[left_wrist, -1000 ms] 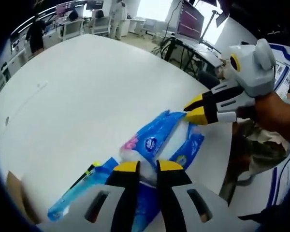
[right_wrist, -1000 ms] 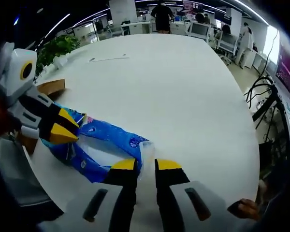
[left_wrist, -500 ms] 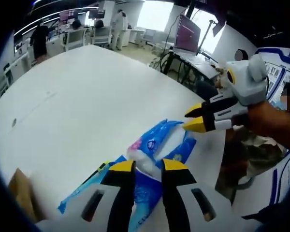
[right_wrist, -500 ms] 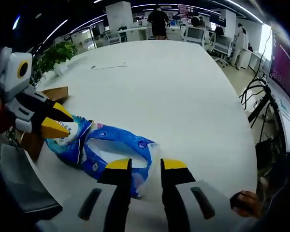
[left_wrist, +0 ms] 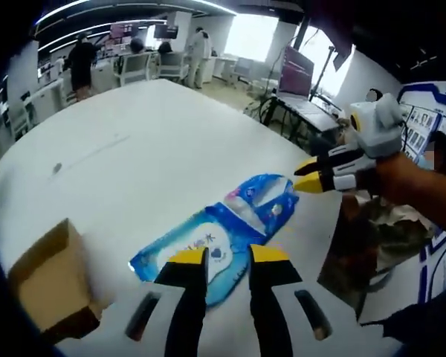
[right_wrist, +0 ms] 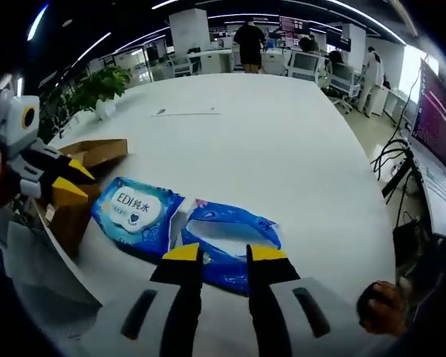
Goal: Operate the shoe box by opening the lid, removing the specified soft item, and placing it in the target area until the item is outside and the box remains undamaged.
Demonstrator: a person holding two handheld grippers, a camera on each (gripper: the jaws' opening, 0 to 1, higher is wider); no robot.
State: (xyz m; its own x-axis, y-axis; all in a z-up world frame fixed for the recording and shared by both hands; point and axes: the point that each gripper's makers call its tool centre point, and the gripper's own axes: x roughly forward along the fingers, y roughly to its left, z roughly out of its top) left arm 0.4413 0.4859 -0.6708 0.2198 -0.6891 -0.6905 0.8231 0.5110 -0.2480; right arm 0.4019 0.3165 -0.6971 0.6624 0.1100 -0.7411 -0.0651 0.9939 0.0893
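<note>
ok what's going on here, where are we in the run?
A person is working with a handheld tool in each hand over a white table. The blue wet-wipes pack lies flat on the table, outside the cardboard shoe box at the table edge. Next to it lies a second blue soft pack. The left tool hovers by the box and the right tool beyond the packs; neither is gripping anything, jaws nearly together.

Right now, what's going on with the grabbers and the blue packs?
Left gripper and right gripper off the packs, jaws near shut, empty. Wipes pack and tissue pack flat on table, outside box. Nothing blocking.
</note>
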